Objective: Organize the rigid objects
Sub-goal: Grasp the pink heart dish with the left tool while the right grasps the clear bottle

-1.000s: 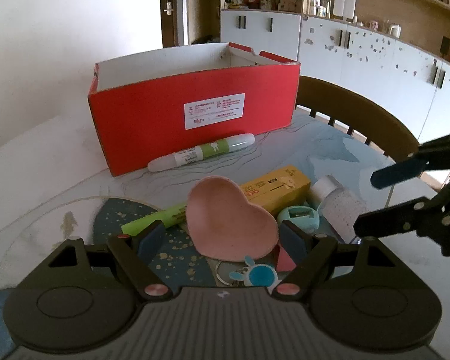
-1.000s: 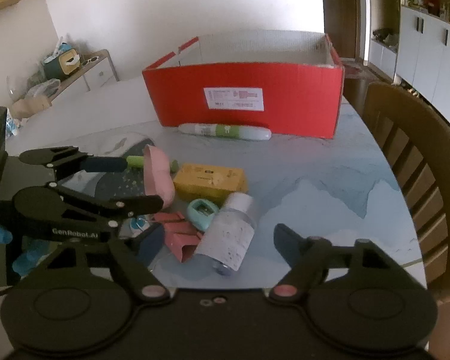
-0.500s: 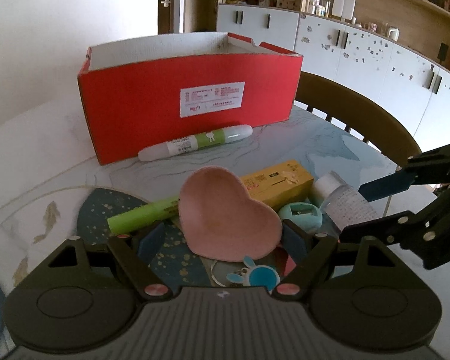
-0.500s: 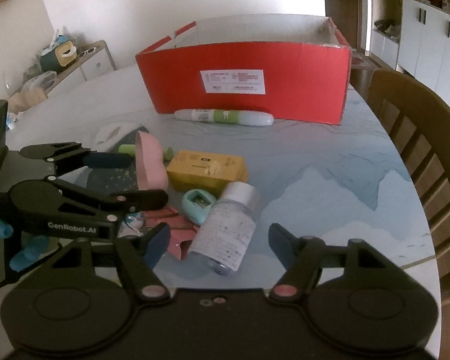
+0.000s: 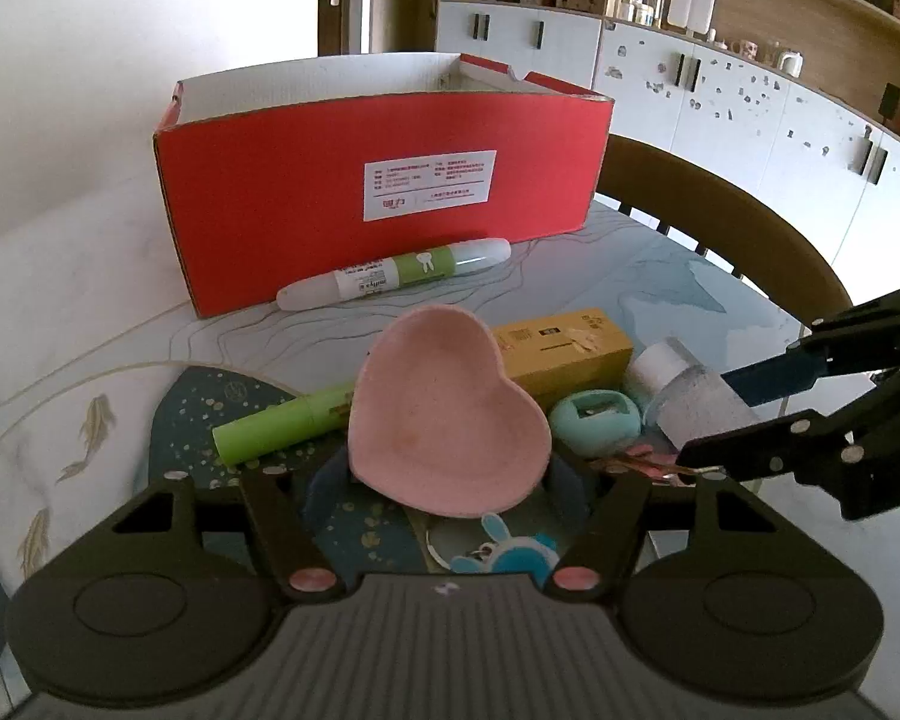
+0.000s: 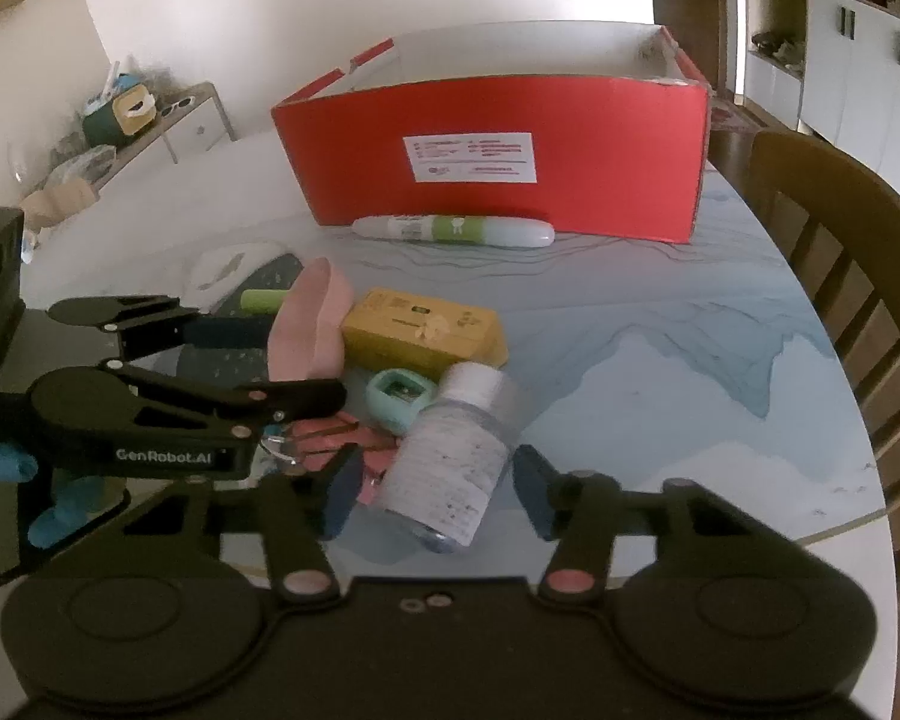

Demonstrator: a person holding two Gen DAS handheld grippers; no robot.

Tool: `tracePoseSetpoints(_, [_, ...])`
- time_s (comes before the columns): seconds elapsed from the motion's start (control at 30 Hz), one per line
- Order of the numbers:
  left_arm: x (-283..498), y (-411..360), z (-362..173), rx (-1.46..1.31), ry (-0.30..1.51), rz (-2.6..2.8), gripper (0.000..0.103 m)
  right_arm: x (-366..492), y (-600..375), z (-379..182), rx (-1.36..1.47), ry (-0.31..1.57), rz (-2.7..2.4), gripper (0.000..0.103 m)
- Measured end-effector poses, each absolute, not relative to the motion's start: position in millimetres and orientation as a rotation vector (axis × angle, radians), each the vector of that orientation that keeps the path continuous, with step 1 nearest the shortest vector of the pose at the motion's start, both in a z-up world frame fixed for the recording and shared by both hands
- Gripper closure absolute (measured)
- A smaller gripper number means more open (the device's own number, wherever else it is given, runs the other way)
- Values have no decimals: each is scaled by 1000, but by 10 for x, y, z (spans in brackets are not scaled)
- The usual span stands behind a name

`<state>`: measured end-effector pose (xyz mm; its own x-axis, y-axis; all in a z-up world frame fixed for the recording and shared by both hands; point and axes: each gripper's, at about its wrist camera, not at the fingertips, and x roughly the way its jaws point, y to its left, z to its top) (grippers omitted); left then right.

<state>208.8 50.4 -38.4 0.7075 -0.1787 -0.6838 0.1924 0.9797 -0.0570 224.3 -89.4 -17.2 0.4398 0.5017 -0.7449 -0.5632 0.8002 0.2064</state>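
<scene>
Grippers closing on two items from the near pile, red box (image 5: pixel 384 180) waiting at the far side.

Your left gripper (image 5: pixel 444 483) is narrowing its jaws around the pink heart-shaped dish (image 5: pixel 444 414); the pads are reaching its edges, though you cannot tell whether they are pressing. Your right gripper (image 6: pixel 435 492) is closing around the clear bottle (image 6: pixel 450 456), small gaps still showing beside both pads. Yellow carton (image 6: pixel 423 330), teal sharpener (image 6: pixel 399 399) and green marker (image 5: pixel 282 423) are lying alongside; white tube (image 6: pixel 456 231) is resting against the box.
</scene>
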Motion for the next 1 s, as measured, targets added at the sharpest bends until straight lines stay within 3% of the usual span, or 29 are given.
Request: tracePoseSetpoints(1.0, [1993, 658, -110, -29, 686, -162, 35, 2184, -1037, -43, -76, 877, 672, 66])
